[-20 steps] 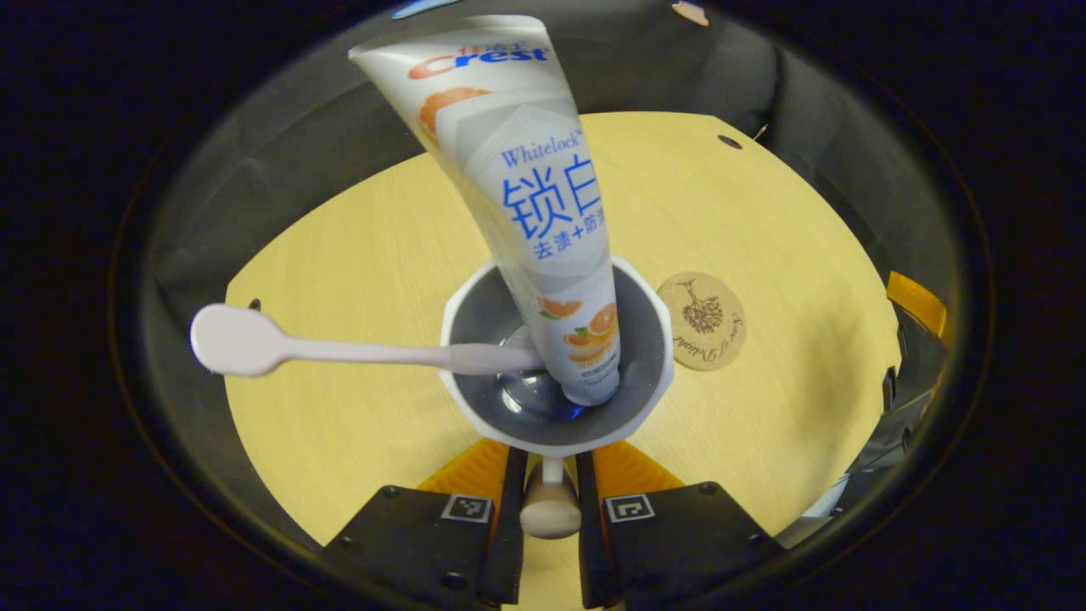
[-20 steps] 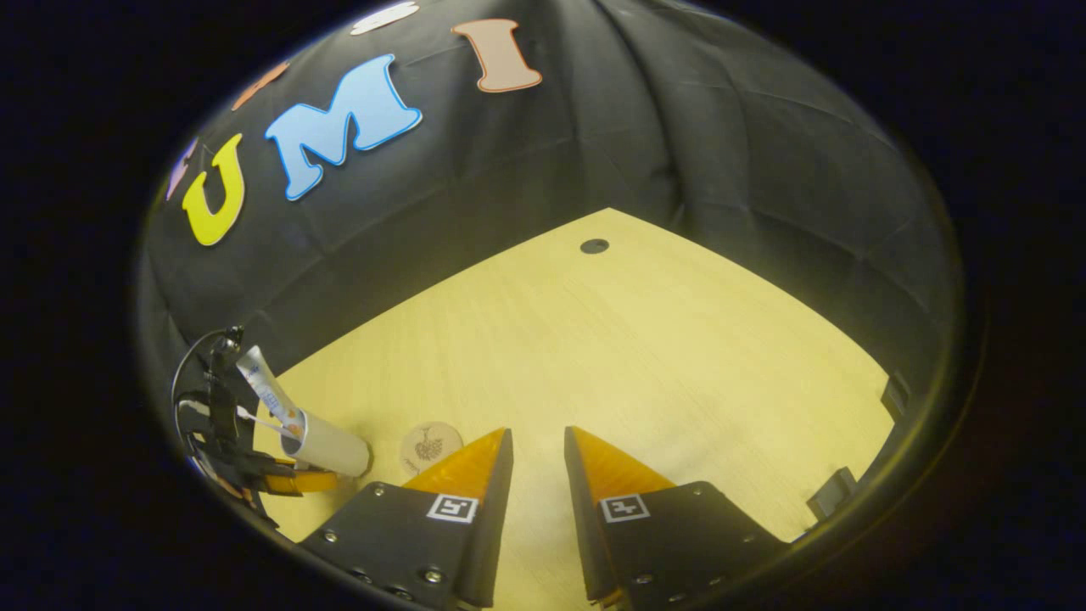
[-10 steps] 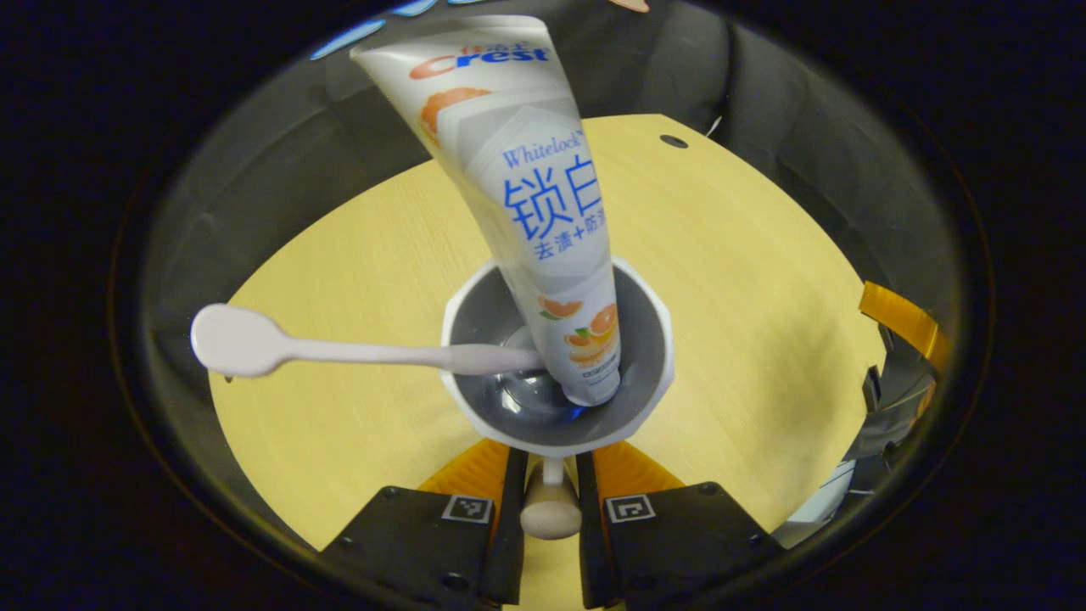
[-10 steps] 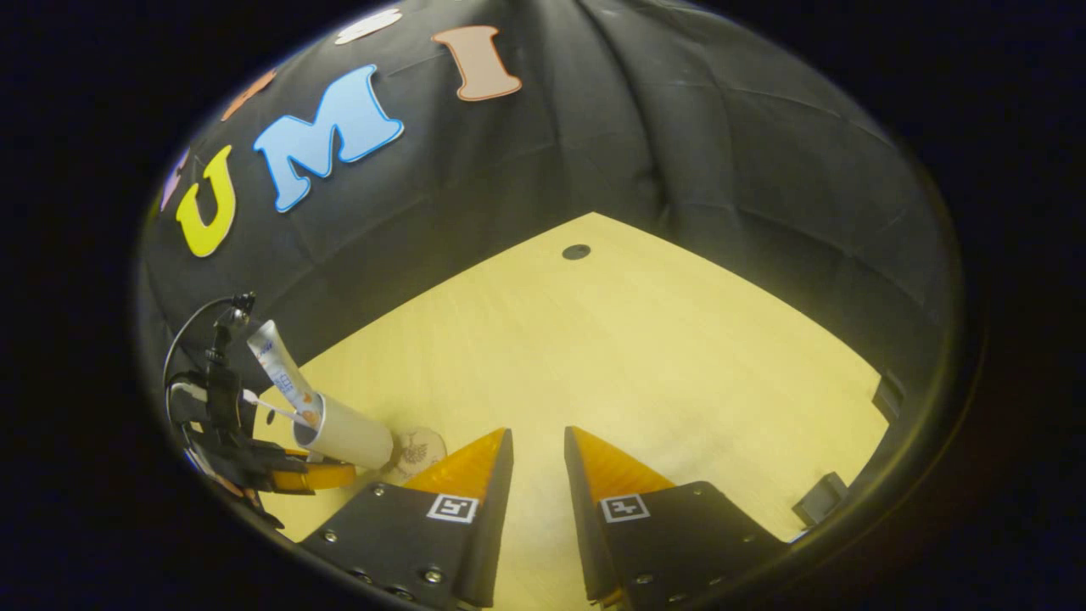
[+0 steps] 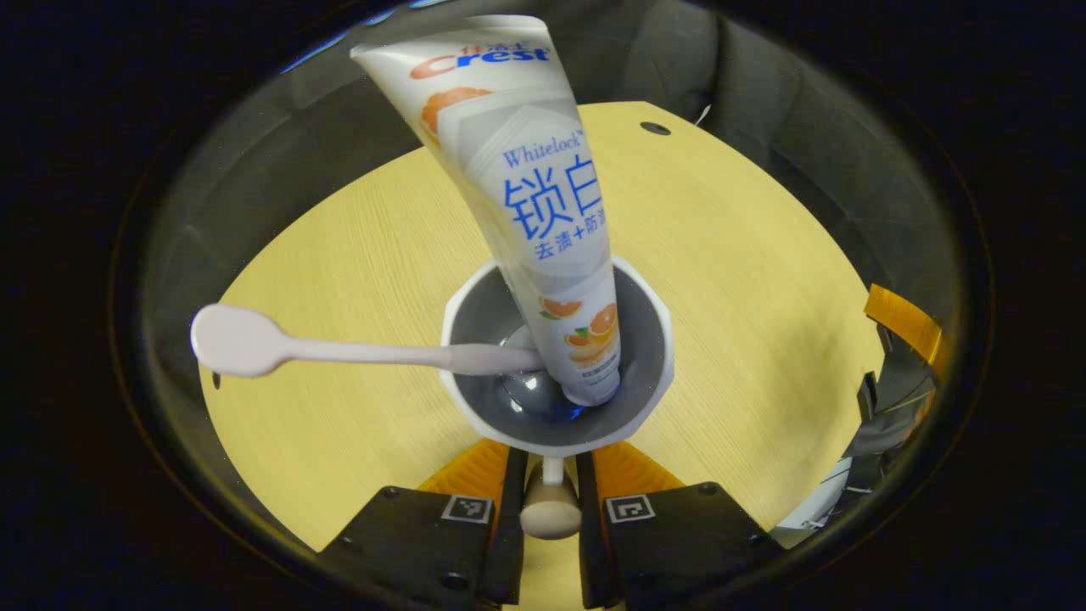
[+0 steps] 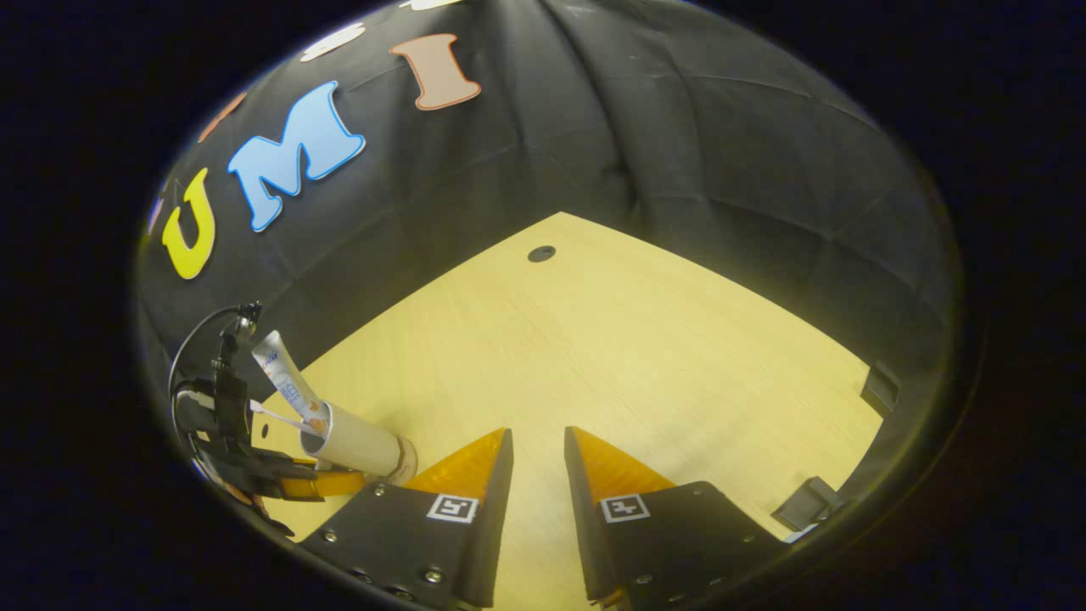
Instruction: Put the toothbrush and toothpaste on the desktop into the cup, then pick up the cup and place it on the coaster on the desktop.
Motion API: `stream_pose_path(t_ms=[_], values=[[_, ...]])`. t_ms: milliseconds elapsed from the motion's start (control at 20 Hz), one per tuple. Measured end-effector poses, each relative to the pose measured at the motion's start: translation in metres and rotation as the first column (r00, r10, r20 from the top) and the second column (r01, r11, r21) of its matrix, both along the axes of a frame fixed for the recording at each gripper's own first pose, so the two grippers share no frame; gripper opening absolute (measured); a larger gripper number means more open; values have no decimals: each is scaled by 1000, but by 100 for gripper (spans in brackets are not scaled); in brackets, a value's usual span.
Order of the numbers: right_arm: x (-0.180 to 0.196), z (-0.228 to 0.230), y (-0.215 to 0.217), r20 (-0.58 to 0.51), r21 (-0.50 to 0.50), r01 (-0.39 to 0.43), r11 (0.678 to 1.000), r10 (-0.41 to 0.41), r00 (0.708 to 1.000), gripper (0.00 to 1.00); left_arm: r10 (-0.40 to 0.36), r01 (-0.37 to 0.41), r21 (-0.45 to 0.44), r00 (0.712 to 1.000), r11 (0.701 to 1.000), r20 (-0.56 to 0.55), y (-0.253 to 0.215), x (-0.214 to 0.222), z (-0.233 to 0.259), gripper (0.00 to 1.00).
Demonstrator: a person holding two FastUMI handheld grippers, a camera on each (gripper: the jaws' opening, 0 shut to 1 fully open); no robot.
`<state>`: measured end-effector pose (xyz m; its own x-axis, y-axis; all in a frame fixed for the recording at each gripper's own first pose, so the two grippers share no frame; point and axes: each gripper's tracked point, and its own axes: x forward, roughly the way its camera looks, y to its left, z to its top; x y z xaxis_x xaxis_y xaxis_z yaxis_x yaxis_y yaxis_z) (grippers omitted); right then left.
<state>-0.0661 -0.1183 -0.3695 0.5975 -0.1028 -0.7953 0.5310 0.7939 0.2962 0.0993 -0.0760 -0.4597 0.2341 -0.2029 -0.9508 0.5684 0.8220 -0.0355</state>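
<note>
Black cloth walls close round a pale wooden surface (image 5: 356,255), which spreads out beyond both pairs of fingers.

In the left gripper view, the left gripper (image 5: 544,501) has its fingers pinching the small knobbed handle of a white faceted plastic cup with a grey inside (image 5: 653,373); the cup sits just ahead of the fingertips, mouth turned toward the camera. Holding it by the handle probably keeps the mouth free and the load from spilling during the carry. One white toothpaste tube with blue lettering and orange fruit pictures (image 5: 543,195) stands in the cup, cap end down on the bottom, its flat tail leaning up and away from the fingers. One pale pink plastic toothbrush (image 5: 254,342) lies against the rim, its rounded end sticking out well to the left of the fingers. Both are already in the cup, so only the setting-down is left.

In the right gripper view, the right gripper (image 6: 536,445) hovers over bare wood with fingers parted and nothing between them, seemingly idle and kept out of the way. Off to the left of its fingers, the cup appears tilted, and at its base peeks the edge of one round cork-coloured coaster (image 6: 411,459); whether cup and coaster touch I cannot tell.

Counted: one cup, one tube, one toothbrush, one coaster, two grippers.
</note>
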Motion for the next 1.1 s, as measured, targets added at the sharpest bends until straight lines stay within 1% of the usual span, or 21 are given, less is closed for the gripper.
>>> stream_pose_path(t_ms=[50,100,150,200,250,300,350,400,450,550,650,700,750,800,850,900,950,1000,1100], values=[[-1,1,-3,-1,2,4,1000,-4,1000,38,9,-9,2,1000,1000,-7,-5,-2,-5,34],[-2,0,-5,-3,2,6,1000,-6,1000,38,18,-18,2,1000,1000,-3,-6,-2,-4,39],[-2,-1,-6,-3,3,7,1000,-7,1000,38,21,-21,3,1000,1000,-5,-5,-3,-10,35],[-2,-2,-8,-5,4,8,1000,-8,1000,38,25,-25,-2,1000,1000,0,-5,-3,-8,35],[-2,-3,-8,-6,5,7,1000,-7,1000,41,26,-26,3,1000,1000,-4,-4,-2,-8,35],[-1,-3,-9,-7,7,6,1000,-6,1000,41,26,-26,2,1000,1000,2,-4,-2,-8,31],[-1,-4,-9,-7,8,5,1000,-5,1000,38,31,-31,4,1000,1000,5,-1,-3,-8,37],[1,-4,-8,-7,11,1,1000,-1,1000,35,36,-36,11,999,999,3,2,-6,-9,39],[2,-3,-8,-5,13,-4,1000,4,1000,34,40,-40,12,999,999,5,5,-8,-6,31],[6,-3,-5,3,17,-17,1000,17,1000,34,40,-41,9,999,999,35,7,-11,9,44],[10,-2,0,13,22,-35,999,35,999,35,30,-30,9,996,1000,80,7,-9,24,43],[12,0,4,18,26,-47,999,47,999,35,26,-27,7,995,1000,100,9,-10,33,39],[14,3,10,24,29,-63,998,62,998,38,25,-26,5,993,1000,118,11,-10,40,38],[19,8,17,35,32,-82,996,81,996,41,30,-30,0,991,1000,132,14,-11,46,45],[22,14,24,49,28,-106,994,105,993,38,42,-40,-15,989,999,141,18,-14,52,46],[28,21,32,63,18,-134,991,133,989,38,62,-58,-31,987,998,151,21,-16,58,55],[33,28,39,78,7,-165,986,164,983,38,82,-76,-44,983,996,163,27,-20,64,55],[38,37,48,95,-6,-195,981,195,976,38,102,-93,-58,979,994,179,32,-23,71,48],[44,58,67,134,-25,-253,967,254,958,38,134,-121,-73,965,990,227,41,-23,84,47]])
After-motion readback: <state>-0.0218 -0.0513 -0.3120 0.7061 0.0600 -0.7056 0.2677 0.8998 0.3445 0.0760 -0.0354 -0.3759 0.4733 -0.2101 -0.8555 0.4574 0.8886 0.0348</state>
